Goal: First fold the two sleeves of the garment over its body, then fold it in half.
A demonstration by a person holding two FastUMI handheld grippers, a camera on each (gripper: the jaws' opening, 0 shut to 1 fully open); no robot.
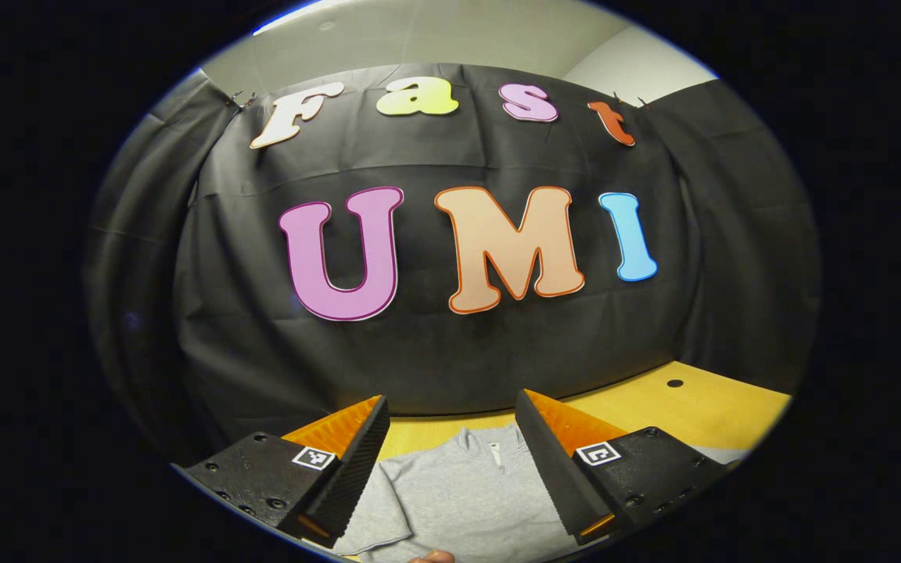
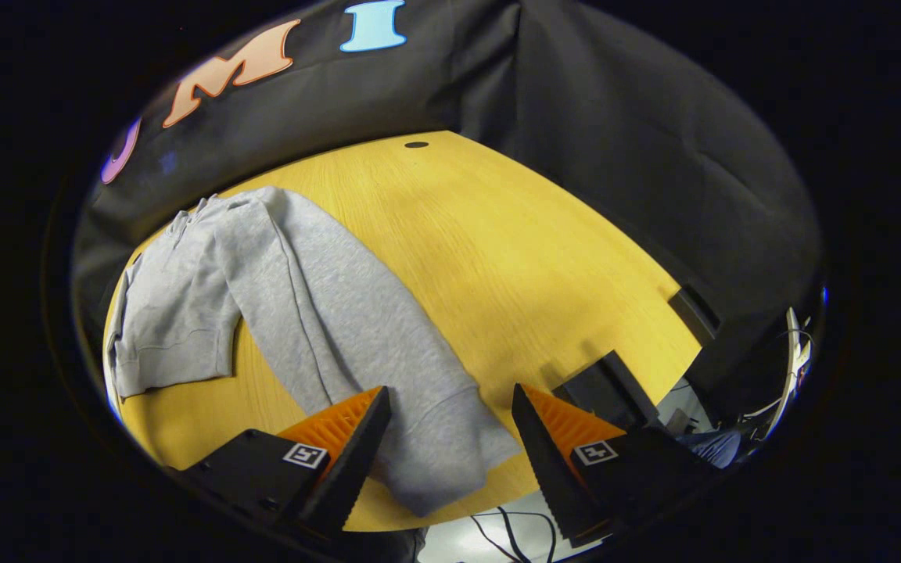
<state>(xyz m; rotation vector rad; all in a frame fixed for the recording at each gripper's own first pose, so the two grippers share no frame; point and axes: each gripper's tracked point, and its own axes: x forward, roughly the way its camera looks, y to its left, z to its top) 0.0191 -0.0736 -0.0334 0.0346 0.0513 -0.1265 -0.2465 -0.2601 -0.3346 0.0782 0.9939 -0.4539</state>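
In the right gripper view, the right claw [image 2: 446,450] hangs with its fingers spread wide and holding nothing, tilted down toward the counter [image 2: 513,258]. Just beyond and between its fingertips lies the cuff end of the sleeve [image 2: 450,446], which runs out from the grey garment [image 2: 184,297] toward the counter's near edge. The garment itself lies flat on the counter, its collar toward the black booth wall and its body to the left of that outstretched sleeve. A small dark hole [image 2: 417,145] sits in the counter far beyond the garment.

In the left gripper view, the left claw [image 1: 450,461] is held nearly level, looking at the wall, fingers also wide apart and empty. The garment's collar [image 1: 489,446] and chest show between its fingers, below the claw, on the counter.
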